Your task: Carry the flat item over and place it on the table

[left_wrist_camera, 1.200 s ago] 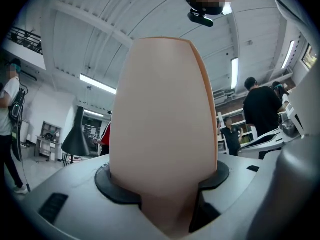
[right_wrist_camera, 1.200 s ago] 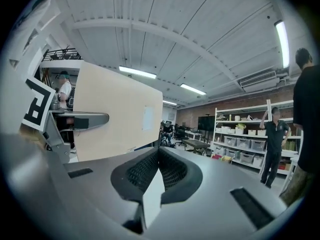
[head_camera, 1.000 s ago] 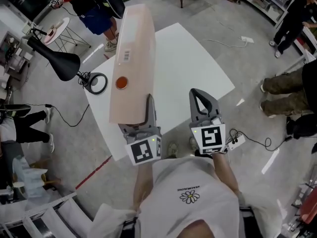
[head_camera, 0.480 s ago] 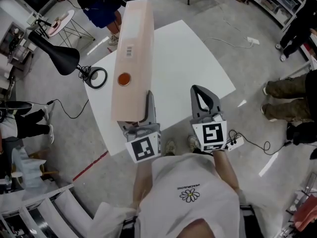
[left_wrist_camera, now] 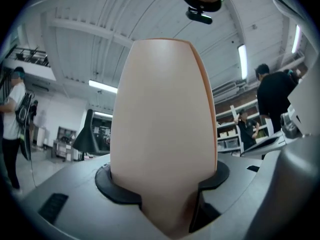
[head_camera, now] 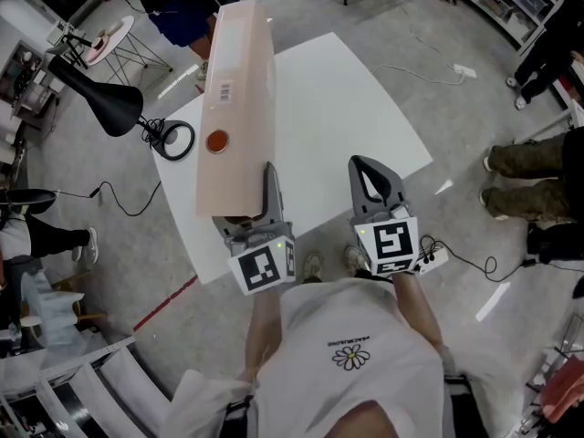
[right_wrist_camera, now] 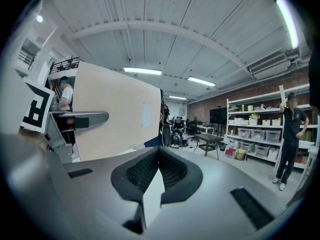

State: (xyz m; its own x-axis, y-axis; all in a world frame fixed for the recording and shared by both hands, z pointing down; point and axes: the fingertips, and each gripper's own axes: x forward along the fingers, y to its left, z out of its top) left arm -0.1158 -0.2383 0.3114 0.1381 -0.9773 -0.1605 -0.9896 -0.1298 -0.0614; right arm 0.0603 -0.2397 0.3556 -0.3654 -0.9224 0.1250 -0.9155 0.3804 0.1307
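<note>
While I hover at the near edge, the white table (head_camera: 365, 117) fills the middle of the head view, bare as far as I can see, and that is where the load has to end up. Next in size is the box (head_camera: 239, 108), a long, pale pink carton held in the air over the table's left side. It runs away from me, and the right gripper view shows its broad face upright, so it is on edge rather than lying flat. The left gripper (left_wrist_camera: 162, 184) has it by the near end alone: the jaws stand about half open, with both pads pressed against the carton's opposite faces. The right gripper (right_wrist_camera: 159, 169) hangs just beside it over the table's near edge, jaws drawn together on nothing. I judge the box to be cardboard, stiff and fairly light, but a one-end hold gives it a long lever, so it will want to droop or twist at the pads, and those smooth faces could slide if I tip it quickly. For laying it down I would bring the right gripper onto the long edge further along, then turn it flat slowly and lower it onto the white surface. Smallest of all, a barcode label (head_camera: 224, 89) and an orange dot (head_camera: 217, 140) sit on the face turned towards the head camera.
</note>
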